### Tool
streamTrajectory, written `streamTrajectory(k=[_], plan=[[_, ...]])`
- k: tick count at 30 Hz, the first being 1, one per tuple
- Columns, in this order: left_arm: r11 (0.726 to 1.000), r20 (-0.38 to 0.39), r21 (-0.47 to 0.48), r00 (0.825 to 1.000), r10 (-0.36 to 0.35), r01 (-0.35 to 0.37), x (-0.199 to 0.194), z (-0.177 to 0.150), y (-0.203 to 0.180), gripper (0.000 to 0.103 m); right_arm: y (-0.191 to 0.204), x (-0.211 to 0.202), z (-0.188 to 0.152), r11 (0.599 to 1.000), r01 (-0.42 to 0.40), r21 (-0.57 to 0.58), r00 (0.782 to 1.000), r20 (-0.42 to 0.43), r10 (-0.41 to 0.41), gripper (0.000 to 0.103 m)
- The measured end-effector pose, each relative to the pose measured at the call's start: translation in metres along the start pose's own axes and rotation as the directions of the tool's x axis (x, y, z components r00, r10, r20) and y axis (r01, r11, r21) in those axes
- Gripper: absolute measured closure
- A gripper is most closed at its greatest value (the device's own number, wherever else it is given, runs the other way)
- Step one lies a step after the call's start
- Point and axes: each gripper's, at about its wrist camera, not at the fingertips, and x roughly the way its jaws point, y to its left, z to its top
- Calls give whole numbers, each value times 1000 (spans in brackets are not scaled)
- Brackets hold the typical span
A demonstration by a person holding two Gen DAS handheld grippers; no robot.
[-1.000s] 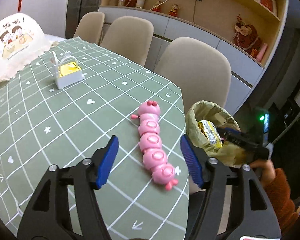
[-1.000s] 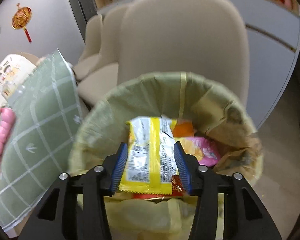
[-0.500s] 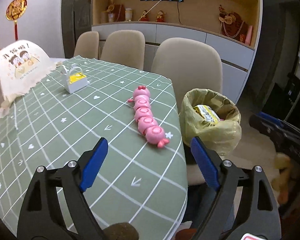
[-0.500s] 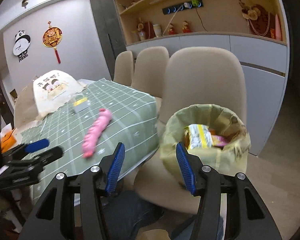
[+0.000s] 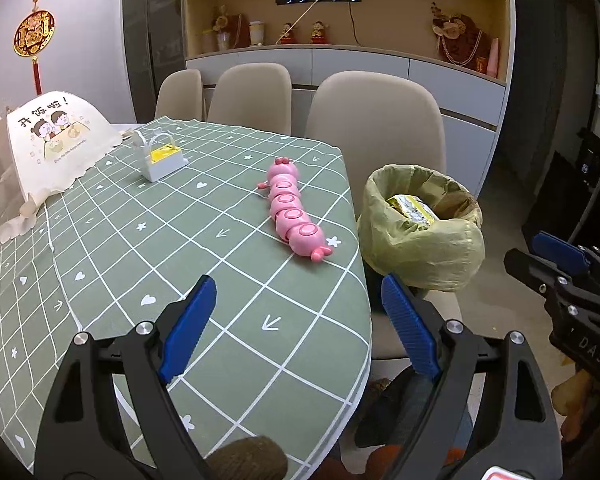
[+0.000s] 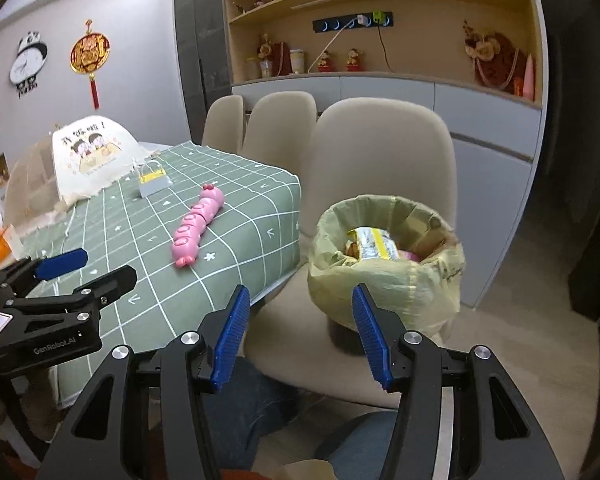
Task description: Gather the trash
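The yellow snack wrapper is lying inside the trash bin, on top of the other rubbish there, with a pink packet peeking out just beside it. The bin, lined with a yellowish-green bag, is sitting on the seat of a beige chair, whose backrest is rising behind the bin. In the left wrist view the same wrapper is showing at the bin's mouth.

To the left of the bin, the table is wearing a green checked cloth. A pink caterpillar toy is lying on it near the edge closest to the bin, apart from the bin itself. Farther from the bin, a small white box with a yellow top is standing on the cloth, and beyond that a mesh food cover with a cartoon print is resting at the table's far end.

The right gripper is hovering in front of the bin, its blue pads spread wide and holding nothing. The left gripper is hanging over the table's near edge, to the left of the bin, its jaws likewise spread apart and empty; the caterpillar is lying beyond its fingertips.

Behind the bin, two more beige chairs are lining the table's side, and shelving with ornaments is filling the wall.
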Motion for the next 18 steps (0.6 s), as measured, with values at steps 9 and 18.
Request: streamTrajectory(k=[9, 18], plan=[[1000, 12, -12, 1000, 8, -8, -5, 2, 0, 22, 3, -3, 1, 1000, -9, 0, 1000, 6, 9, 53], [1000, 5, -9, 1000, 9, -9, -4, 2, 0, 22, 1, -1, 0, 1000, -8, 6, 1000, 3, 8, 53]])
